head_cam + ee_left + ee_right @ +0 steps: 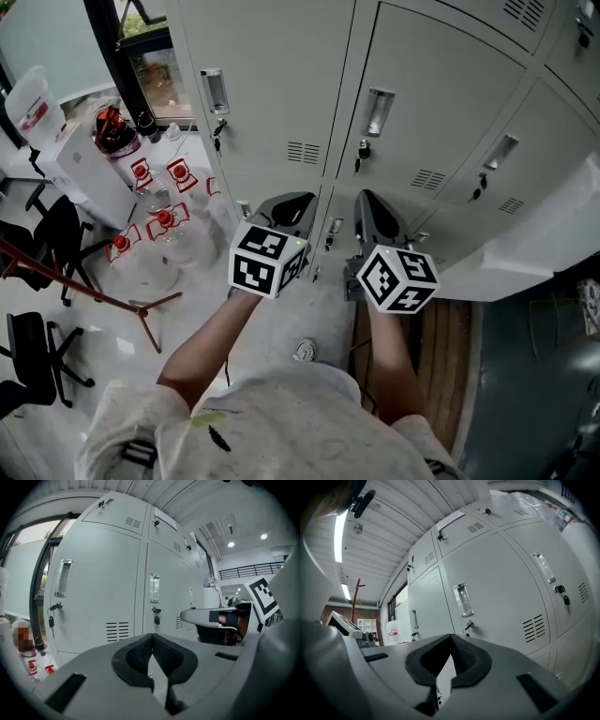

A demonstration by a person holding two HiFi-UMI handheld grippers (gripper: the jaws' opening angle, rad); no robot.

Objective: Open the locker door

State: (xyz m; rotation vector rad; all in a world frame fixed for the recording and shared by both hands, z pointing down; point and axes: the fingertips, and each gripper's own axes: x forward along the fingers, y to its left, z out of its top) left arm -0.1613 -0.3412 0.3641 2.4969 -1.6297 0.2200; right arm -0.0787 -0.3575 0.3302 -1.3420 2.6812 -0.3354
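Several grey metal lockers (272, 56) fill the far side of the room, stacked one above another and set side by side. Every locker door (431, 84) in view is shut and flush with its frame; which one is meant cannot be told. Below them runs a pale, glossy floor (281, 328), and a strip of brown wooden boards (445, 356) lies at the person's right. Overhead, the right gripper view shows a white ribbed ceiling (393, 541) with a long strip light (341, 527). A dark-framed window (150, 56) stands left of the lockers, with greenery outside.

Two black office chairs (52, 234) sit at the left edge, and the reddish legs of a wooden stand (122, 302) spread across the floor near them. A white box (84, 169) stands below the window, with clear bottles (164, 220) bearing red labels clustered just beside it on the floor.

Both hands reach towards the lockers. The left gripper (289, 200) has its fingers clenched together with nothing between them, and it touches no door. The right gripper (367, 197), near it, is likewise closed and empty, apart from the doors.

Each door carries a recessed metal handle (214, 91), a row of vent slits (303, 152) and a small lock with a key (217, 134) hanging from it.
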